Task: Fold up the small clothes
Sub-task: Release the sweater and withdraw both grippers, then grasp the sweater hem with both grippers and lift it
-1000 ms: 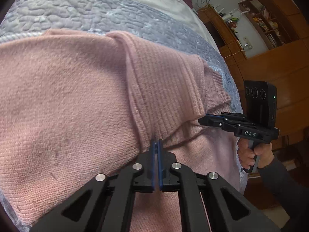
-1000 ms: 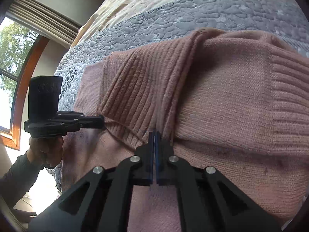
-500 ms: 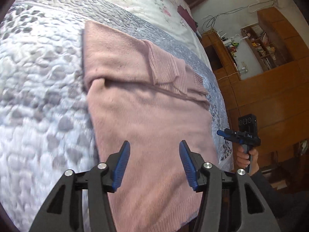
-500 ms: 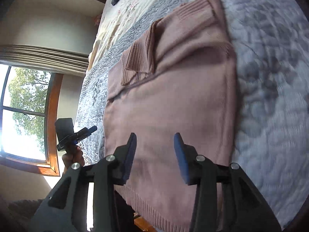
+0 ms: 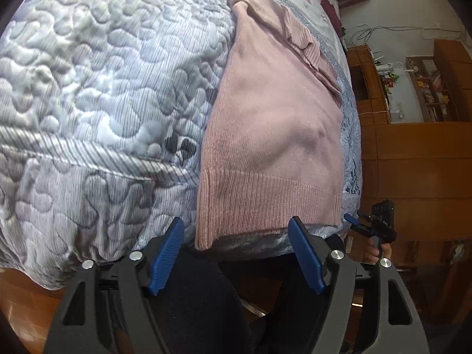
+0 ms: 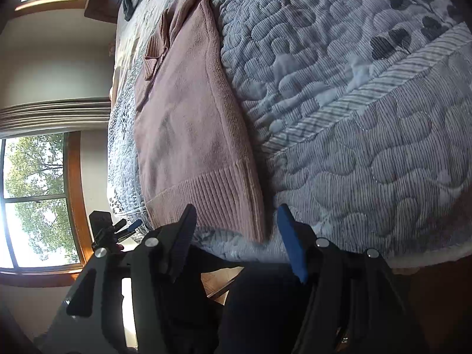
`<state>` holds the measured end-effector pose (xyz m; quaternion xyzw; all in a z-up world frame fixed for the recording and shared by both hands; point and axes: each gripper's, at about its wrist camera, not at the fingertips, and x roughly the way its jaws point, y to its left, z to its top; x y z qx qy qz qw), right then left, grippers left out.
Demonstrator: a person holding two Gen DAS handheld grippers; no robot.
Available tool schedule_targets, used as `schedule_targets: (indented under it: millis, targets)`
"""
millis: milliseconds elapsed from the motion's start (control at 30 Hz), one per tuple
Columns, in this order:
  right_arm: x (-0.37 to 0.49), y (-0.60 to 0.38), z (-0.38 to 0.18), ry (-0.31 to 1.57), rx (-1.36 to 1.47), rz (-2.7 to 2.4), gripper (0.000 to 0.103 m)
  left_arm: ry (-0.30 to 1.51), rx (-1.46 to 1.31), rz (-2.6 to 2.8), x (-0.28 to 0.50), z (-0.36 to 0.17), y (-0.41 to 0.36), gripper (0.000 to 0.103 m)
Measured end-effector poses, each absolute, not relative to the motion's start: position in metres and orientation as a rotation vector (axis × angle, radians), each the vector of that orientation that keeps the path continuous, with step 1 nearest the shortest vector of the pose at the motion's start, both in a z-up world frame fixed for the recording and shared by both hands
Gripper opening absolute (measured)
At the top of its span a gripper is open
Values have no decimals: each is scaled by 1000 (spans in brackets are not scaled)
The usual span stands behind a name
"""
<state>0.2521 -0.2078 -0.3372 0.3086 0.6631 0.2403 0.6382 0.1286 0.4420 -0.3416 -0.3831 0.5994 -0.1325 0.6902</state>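
Blue-padded jaws are seen spread wide on both tools, nothing being held between them: the left gripper (image 5: 236, 253) is poised just off the bed's near edge, and the right gripper (image 6: 236, 240) is poised likewise. Just ahead of each, the ribbed hem (image 5: 265, 206) of the pink knitted sweater (image 5: 274, 118) is found at the edge of the mattress, its lowest corner drooping slightly over the side. In the left wrist view the hem's left corner is framed between the open jaws; in the right wrist view the hem's right corner (image 6: 253, 221) is framed in the same way, so that each corner is served by the arm nearer to it and neither arm need cross. From that hem the garment's long axis is run straight away from both grippers, up the grey quilted bedspread (image 5: 88, 88), with the sleeves already laid inward and bunched near the far end (image 5: 301, 38). A narrow strip is thus presented, lying lengthwise ahead. It is judged that the coming move turns on this alignment: the two hem corners would be taken together and carried forward along the long axis toward the collar end. Farther off, wooden shelving (image 5: 427, 88) is seen beyond the bed on one side and a window (image 6: 38, 200) on the other.
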Motion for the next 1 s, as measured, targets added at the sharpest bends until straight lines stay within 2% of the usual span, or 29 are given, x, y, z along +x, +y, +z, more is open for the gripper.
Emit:
schedule_targets:
  millis: [133,433,633,700,733,767,900,933,967,1000]
  targets:
    - [239,-200,-342,1516,720,563,65,1380,-927,-303,129,-356,435,78]
    - [246,-193,-362,1544,722,520,64,1478,-979,-255,144,-396,418,78]
    - [253,-183,-368,1576,684,523,64,1464,-999,-258,147,-400,414,76]
    - [254,-181,-370,1591,664,530,64,1463,-995,-253,142,-401,420,72]
    - [255,-177,-371,1596,659,535,64,1463,-994,-253,140,-401,422,66]
    - [255,-176,-372,1601,652,539,64,1462,-1008,-265,139,-401,422,55]
    - [254,-169,-372,1610,637,561,64,1466,-1017,-268,137,-404,419,47]
    - [254,-168,-373,1611,644,566,63,1467,-1020,-260,136,-406,419,42]
    - [254,-166,-373,1616,661,576,59,1465,-1025,-256,135,-408,420,31]
    - [254,-166,-375,1624,680,585,45,1459,-1045,-259,133,-409,421,21]
